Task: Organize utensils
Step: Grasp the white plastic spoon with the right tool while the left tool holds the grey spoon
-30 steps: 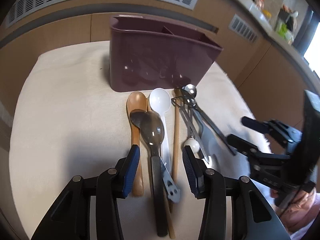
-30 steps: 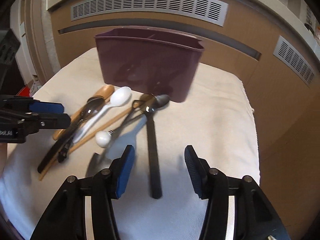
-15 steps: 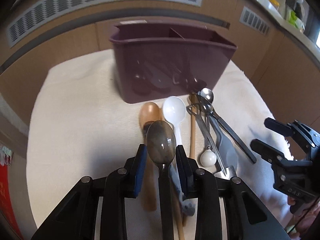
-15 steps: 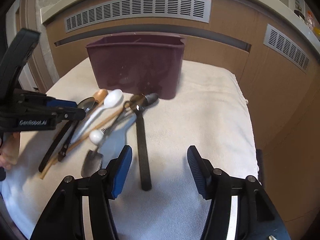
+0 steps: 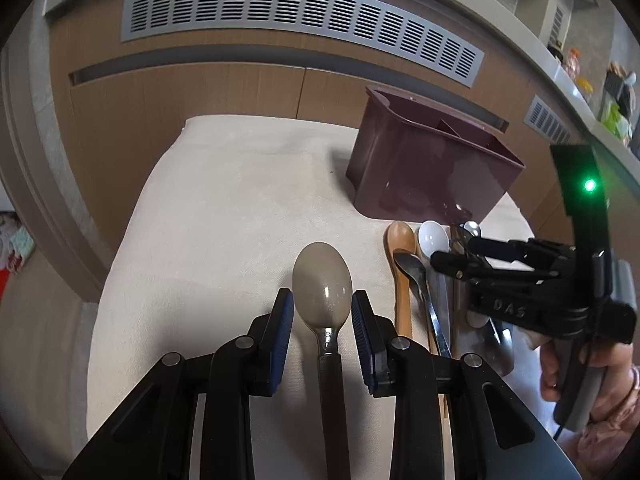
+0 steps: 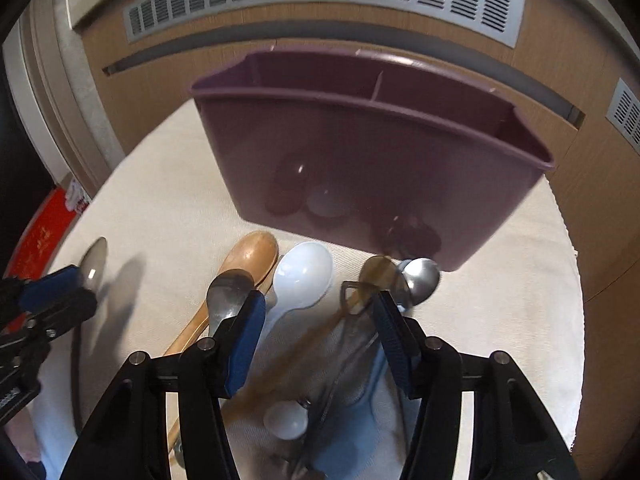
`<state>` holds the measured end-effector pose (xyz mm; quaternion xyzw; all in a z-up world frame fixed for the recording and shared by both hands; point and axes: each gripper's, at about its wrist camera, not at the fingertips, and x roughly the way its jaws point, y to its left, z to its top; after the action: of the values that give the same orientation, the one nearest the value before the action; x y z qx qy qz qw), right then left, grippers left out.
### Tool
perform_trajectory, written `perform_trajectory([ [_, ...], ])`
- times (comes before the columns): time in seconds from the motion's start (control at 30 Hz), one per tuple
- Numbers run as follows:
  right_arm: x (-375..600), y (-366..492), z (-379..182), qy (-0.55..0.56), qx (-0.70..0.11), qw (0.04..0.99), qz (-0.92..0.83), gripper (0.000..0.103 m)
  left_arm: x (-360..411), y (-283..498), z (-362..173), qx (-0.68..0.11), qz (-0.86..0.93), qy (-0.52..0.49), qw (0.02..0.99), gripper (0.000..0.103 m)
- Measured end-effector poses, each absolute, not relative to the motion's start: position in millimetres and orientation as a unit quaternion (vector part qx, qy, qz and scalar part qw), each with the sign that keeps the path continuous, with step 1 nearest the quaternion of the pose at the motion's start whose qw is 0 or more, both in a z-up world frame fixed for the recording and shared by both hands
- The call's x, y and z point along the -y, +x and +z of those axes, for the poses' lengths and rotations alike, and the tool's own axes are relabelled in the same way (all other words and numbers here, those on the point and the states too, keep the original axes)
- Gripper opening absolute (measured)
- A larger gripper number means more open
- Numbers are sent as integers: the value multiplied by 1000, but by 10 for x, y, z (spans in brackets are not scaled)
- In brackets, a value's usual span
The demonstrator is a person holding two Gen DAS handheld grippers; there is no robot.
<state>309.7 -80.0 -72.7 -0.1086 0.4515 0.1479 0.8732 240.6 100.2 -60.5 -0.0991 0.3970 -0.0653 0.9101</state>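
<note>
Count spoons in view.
5: translucent grey spoon between left fingers; wooden spoon, steel spoon overlapping it, white plastic spoon, and round steel spoon lying by the purple caddy. Blurred pile may hide more.

cream cloth (image 5: pixel 224 216), wood cabinet (image 5: pixel 192 92), grey vent (image 5: pixel 296 12)

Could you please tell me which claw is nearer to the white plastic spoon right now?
Right. The right claw hovers directly over the white plastic spoon; the left claw is off to its side, carrying the large grey spoon.
</note>
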Motion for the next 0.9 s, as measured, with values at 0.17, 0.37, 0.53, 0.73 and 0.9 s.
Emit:
perform_trajectory([
  [0.17,710,3004,-798,-175,-451,865,135,54,-1118,2330,-629,-392,-69,-116,910,31],
  [0.37,865,2982,-703,-156,-444,871,145,53,-1116,2317,-644,-391,-75,-121,910,31],
  [0.53,877,3139,-749,-111,-460,875,101,55,-1105,2317,-664,-397,-77,-120,907,31],
  [0.73,583,3228,-852,-161,-429,884,91,38,-1069,2328,-690,-403,-83,-117,904,31],
  [0.9,508,3152,-831,-168,-415,882,146,29,-1048,2339,-715,-409,-86,-118,901,31],
])
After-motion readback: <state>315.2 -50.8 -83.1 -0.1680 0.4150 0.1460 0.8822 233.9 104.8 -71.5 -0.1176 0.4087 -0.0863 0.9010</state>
